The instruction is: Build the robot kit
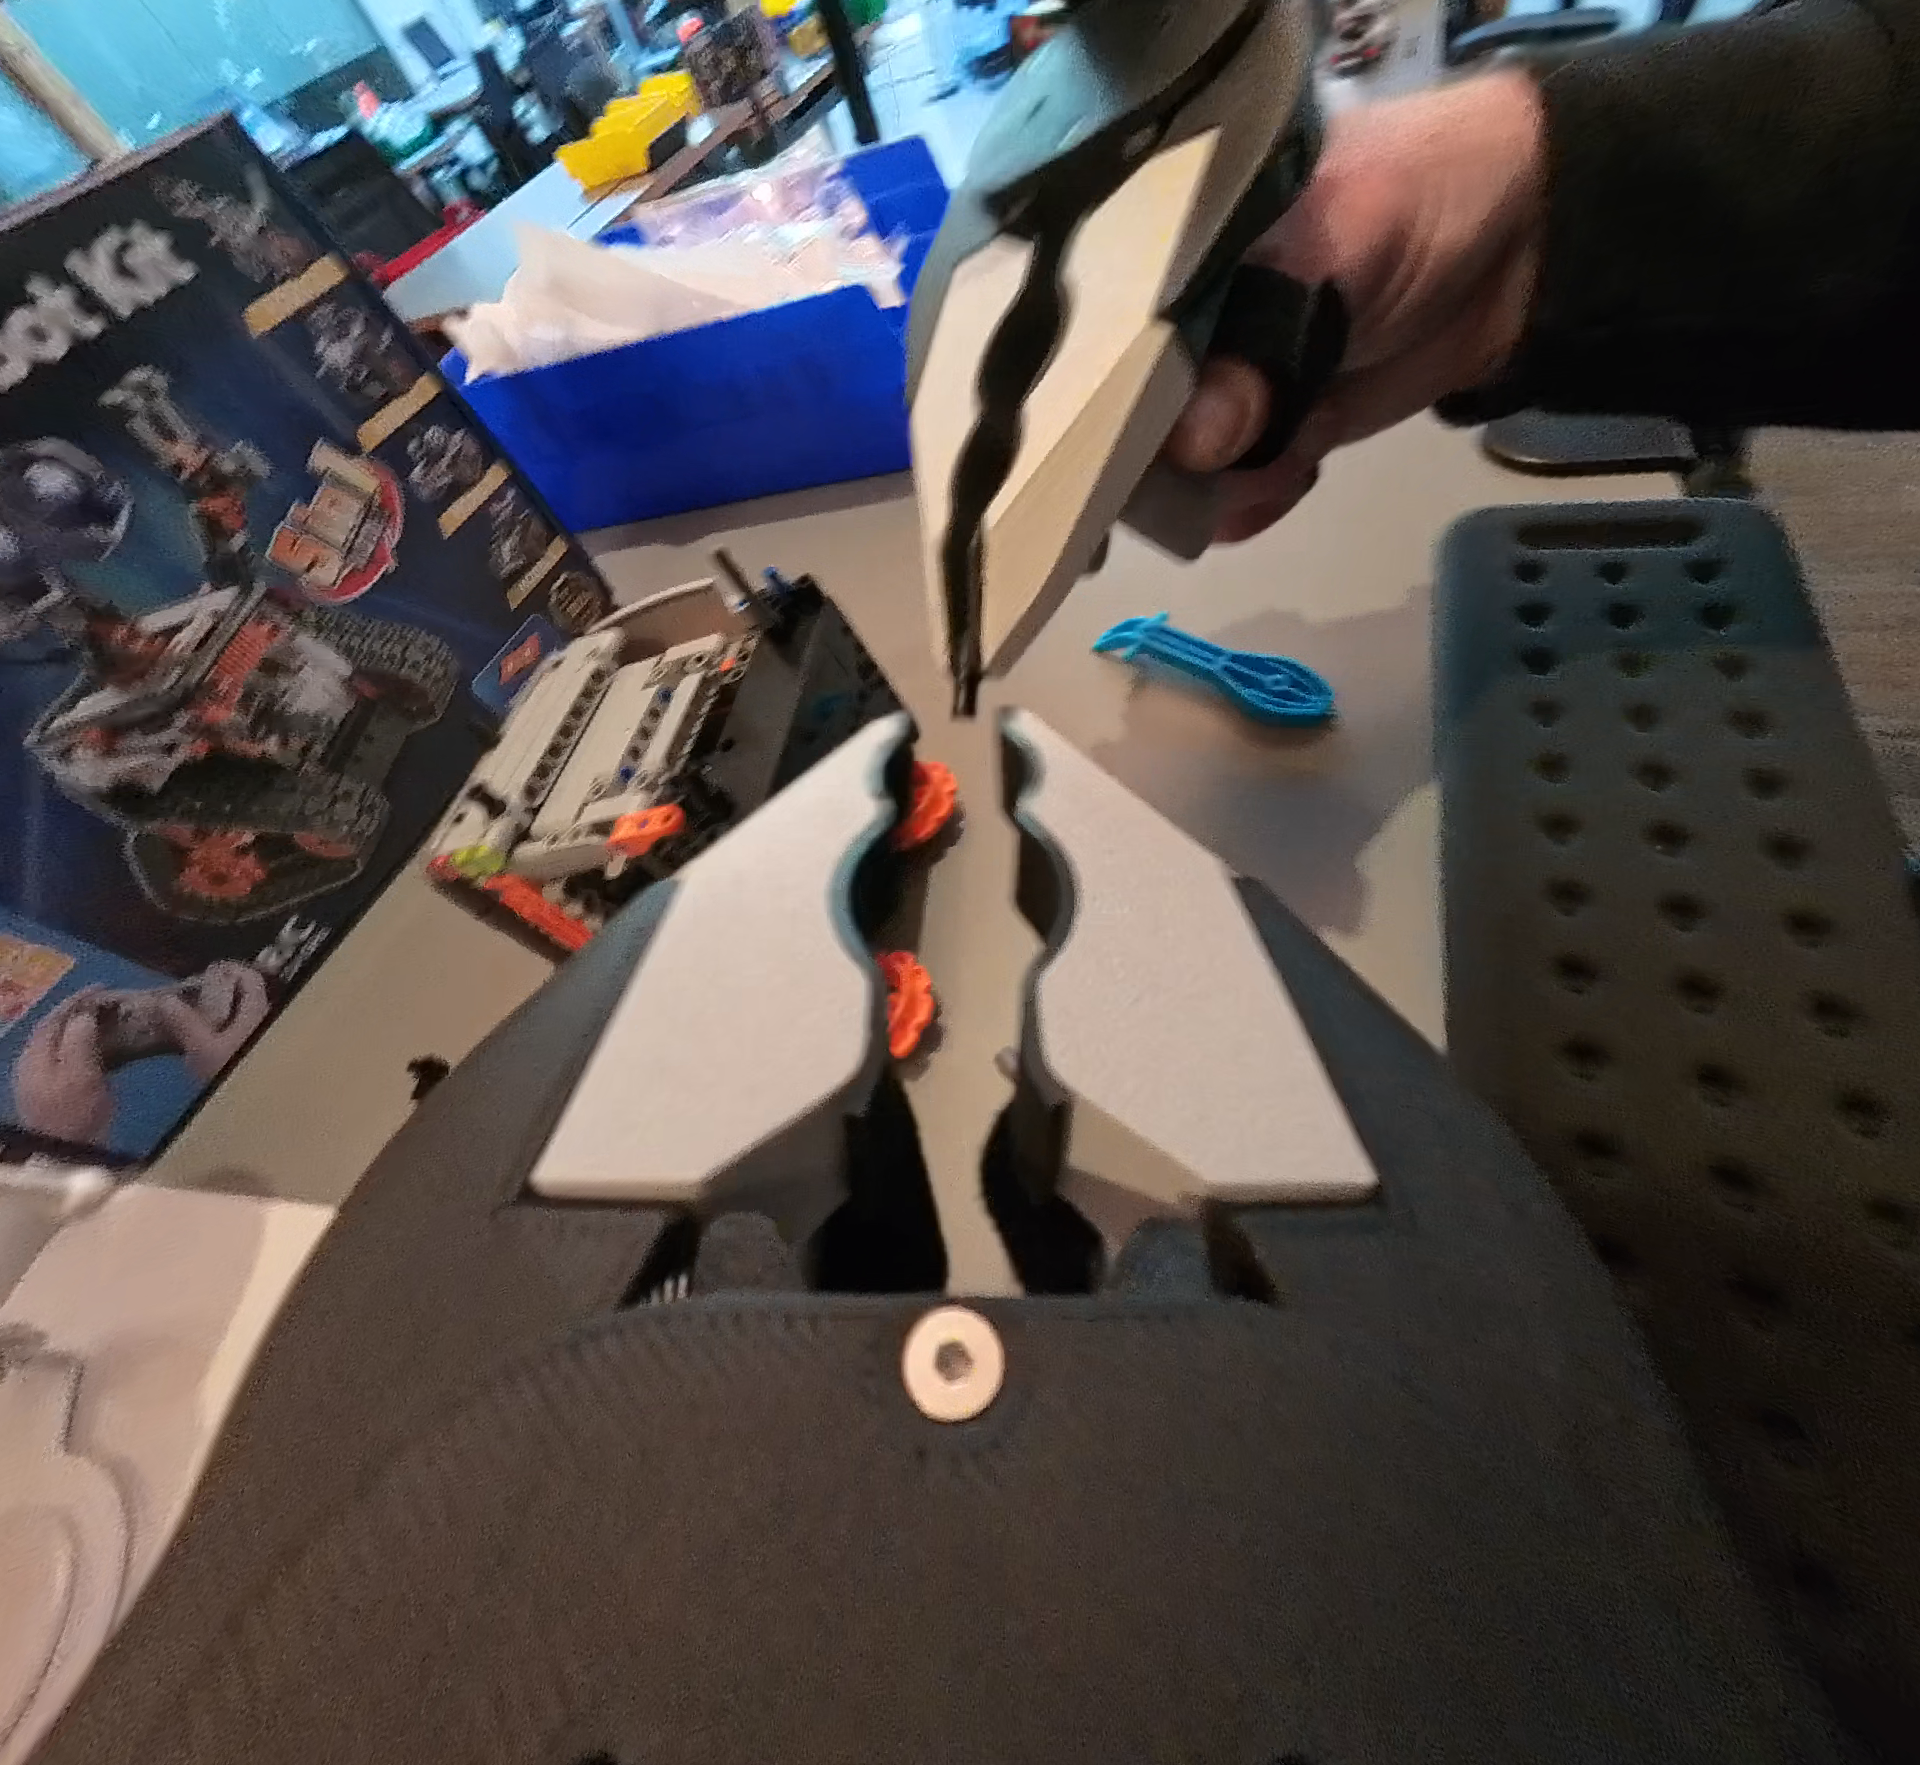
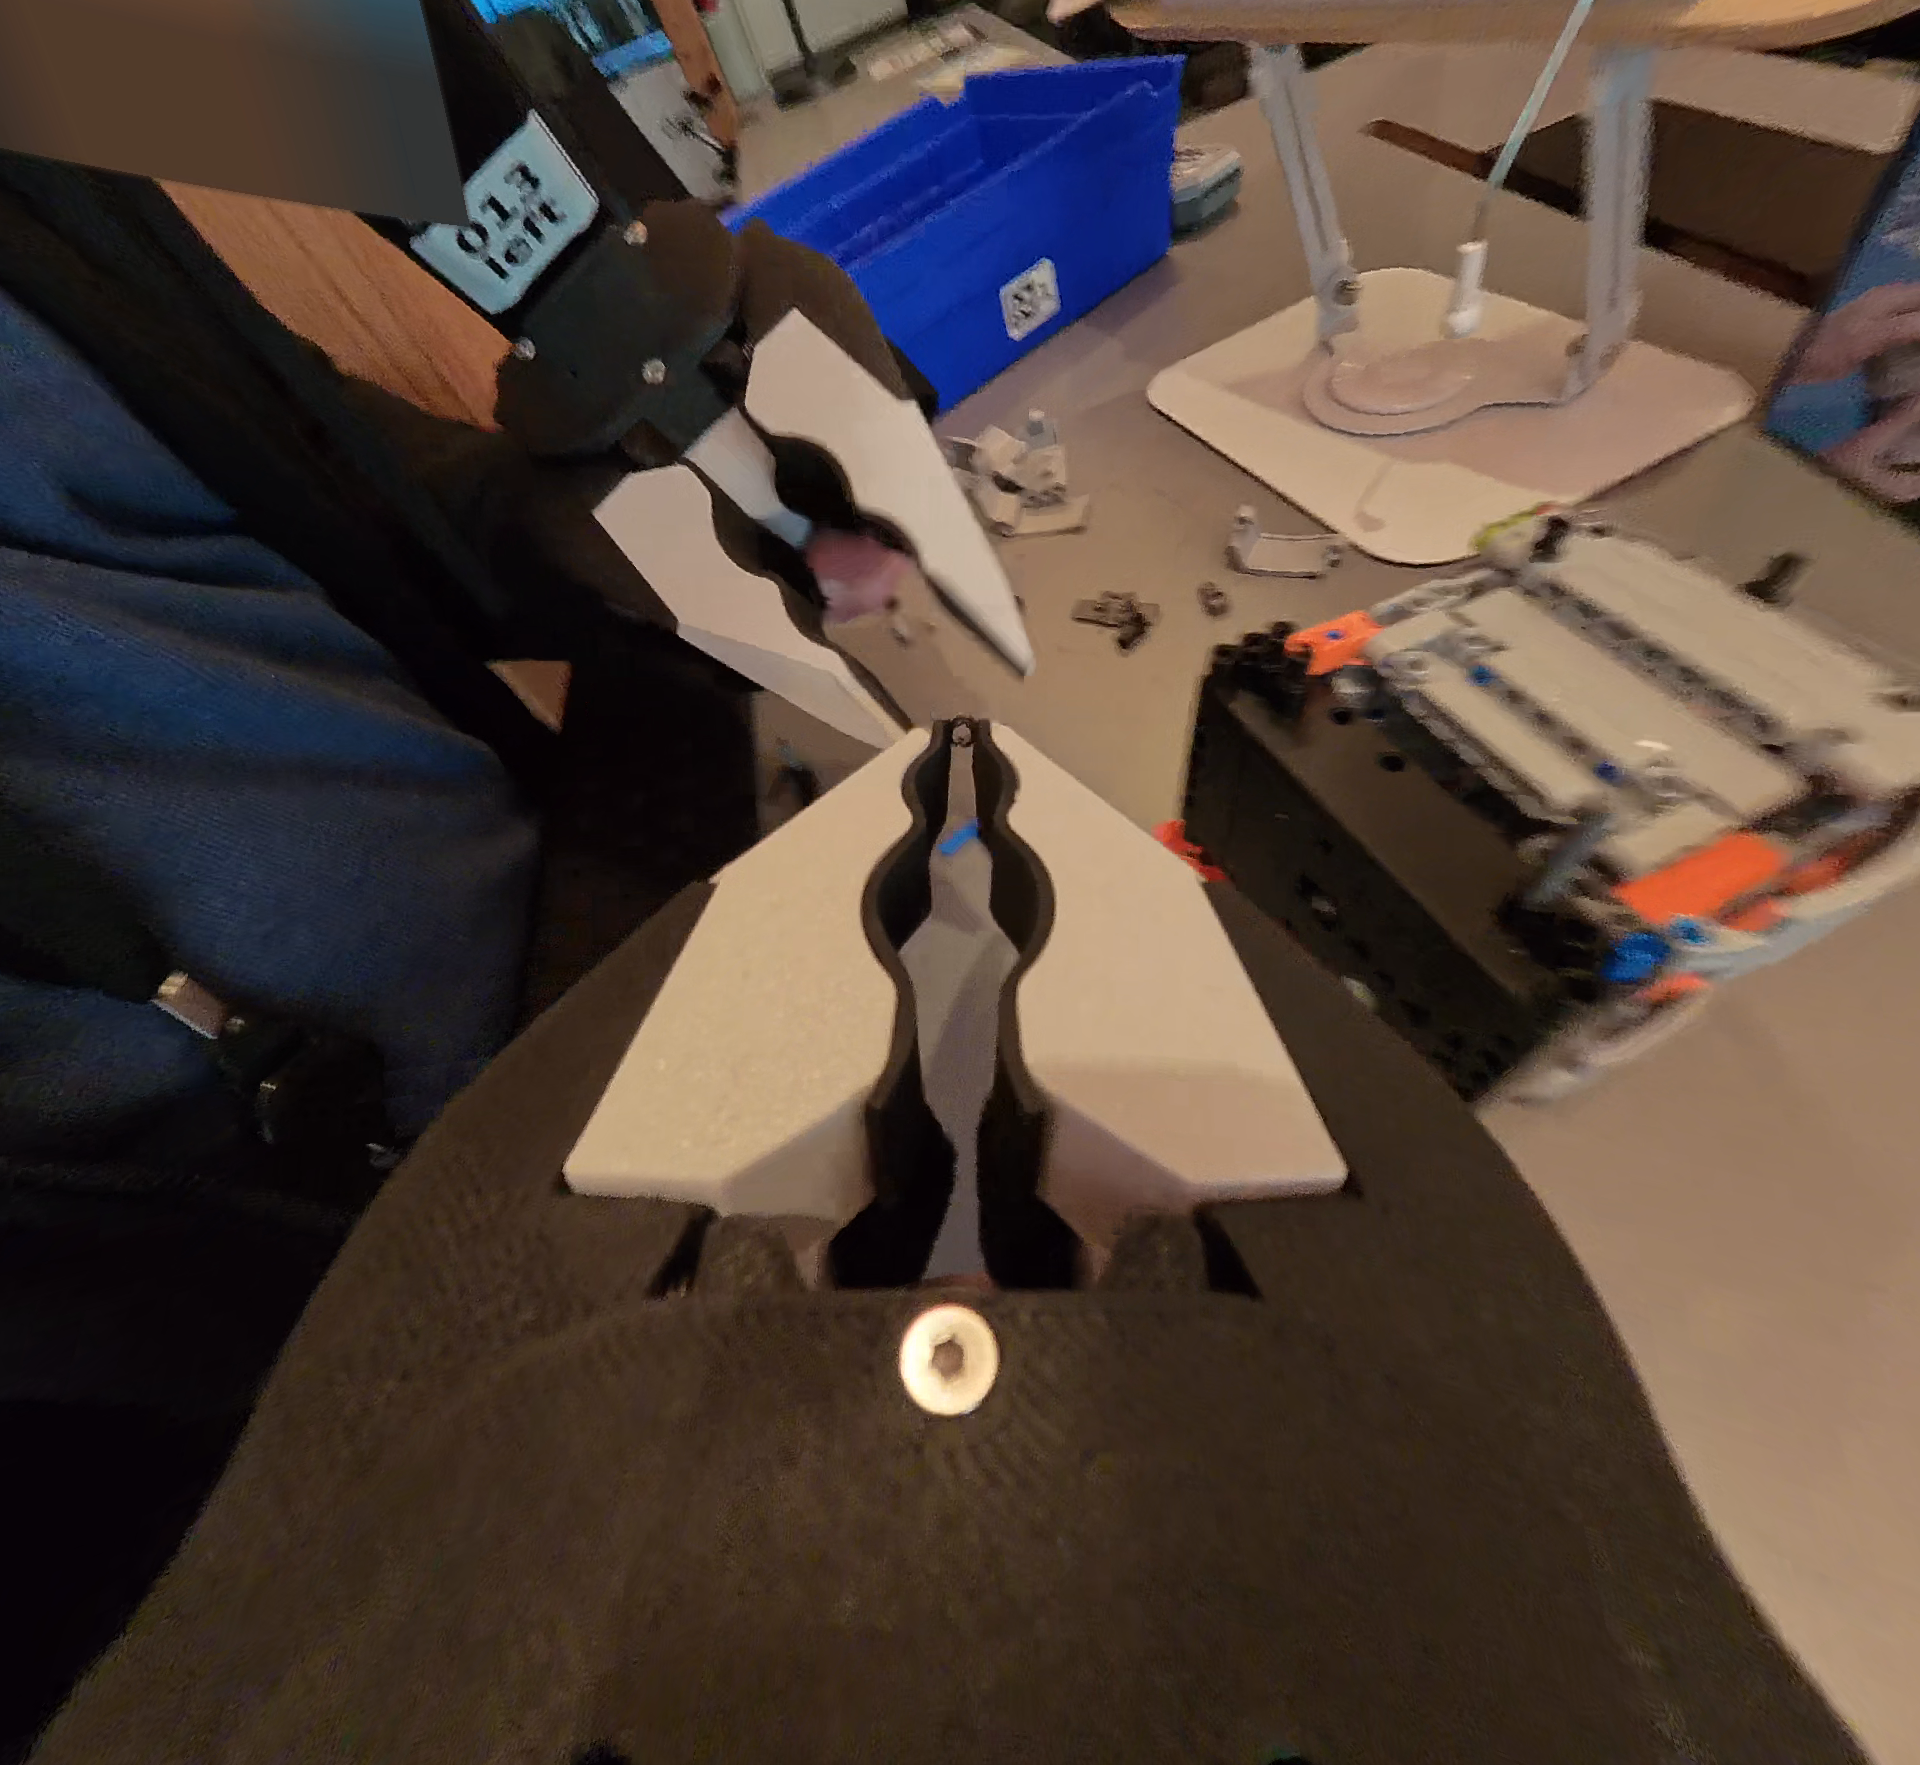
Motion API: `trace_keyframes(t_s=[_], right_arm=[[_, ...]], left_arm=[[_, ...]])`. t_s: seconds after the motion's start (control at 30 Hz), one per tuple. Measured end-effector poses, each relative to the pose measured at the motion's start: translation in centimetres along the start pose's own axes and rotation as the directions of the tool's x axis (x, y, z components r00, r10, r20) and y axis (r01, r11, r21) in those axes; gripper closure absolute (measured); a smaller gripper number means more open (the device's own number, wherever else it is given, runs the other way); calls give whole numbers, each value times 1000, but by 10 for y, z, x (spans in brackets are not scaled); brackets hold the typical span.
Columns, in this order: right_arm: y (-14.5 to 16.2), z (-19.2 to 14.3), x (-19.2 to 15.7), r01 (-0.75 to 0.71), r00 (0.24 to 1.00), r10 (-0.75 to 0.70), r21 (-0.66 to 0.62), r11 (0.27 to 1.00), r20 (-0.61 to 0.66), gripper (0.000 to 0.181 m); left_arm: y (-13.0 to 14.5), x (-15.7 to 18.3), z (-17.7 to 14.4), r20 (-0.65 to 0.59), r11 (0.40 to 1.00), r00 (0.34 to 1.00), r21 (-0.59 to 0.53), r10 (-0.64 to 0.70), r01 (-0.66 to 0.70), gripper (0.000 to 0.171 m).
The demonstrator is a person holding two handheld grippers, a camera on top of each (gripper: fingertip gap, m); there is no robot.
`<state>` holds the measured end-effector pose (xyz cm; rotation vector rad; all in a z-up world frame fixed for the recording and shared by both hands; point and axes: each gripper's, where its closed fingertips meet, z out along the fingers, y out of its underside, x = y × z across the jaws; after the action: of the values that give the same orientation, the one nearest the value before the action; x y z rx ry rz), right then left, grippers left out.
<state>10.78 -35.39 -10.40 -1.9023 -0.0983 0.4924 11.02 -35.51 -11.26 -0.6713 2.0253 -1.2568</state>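
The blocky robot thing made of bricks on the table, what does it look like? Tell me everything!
The brick model is a half-built boxy machine of plastic building pieces. One side is a black block with small round holes; its light grey beams carry orange connectors, small blue pins and a yellow-green piece at a corner. It rests on the grey table, beside a printed kit box. Neither gripper touches it; loose orange gears lie close by.

The right gripper (image 2: 964,736), lower centre of its own view, has its jaws closed on a small black pin (image 2: 964,730) at the very tips. In the left wrist view that pin (image 1: 964,687) hangs point-down just above the left gripper (image 1: 958,728), whose jaws stand apart. Two orange gear-like pieces (image 1: 923,806) lie on the grey bench (image 1: 1195,780) beside its left jaw.
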Motion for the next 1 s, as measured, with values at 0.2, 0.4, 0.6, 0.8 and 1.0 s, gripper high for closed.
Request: trace_keyframes(t_s=[0.2, 0.4, 0.6, 0.8, 1.0], right_arm=[[0, -38, 65, 225, 919, -322, -365, 903, -229, 181], [6, -41, 96, 326, 883, -463, -607, 725, -80, 180], [15, -42, 109, 360, 870, -493, -721, 592, 30, 180], [16, -41, 108, 396, 868, -483, -749, 532, 116, 180], [16, -42, 108, 418, 863, -475, -772, 480, 172, 180]], left_arm=[[26, -52, 5, 115, 995, 992, -78, -58, 67, 127], [49, -68, 28, 78, 988, 992, -115, -96, 105, 126], [50, -68, 34, 39, 988, 992, -88, -122, 125, 129], [52, -68, 34, 28, 989, 992, -80, -124, 126, 130], [53, -68, 35, 18, 989, 991, -66, -130, 131, 140]])
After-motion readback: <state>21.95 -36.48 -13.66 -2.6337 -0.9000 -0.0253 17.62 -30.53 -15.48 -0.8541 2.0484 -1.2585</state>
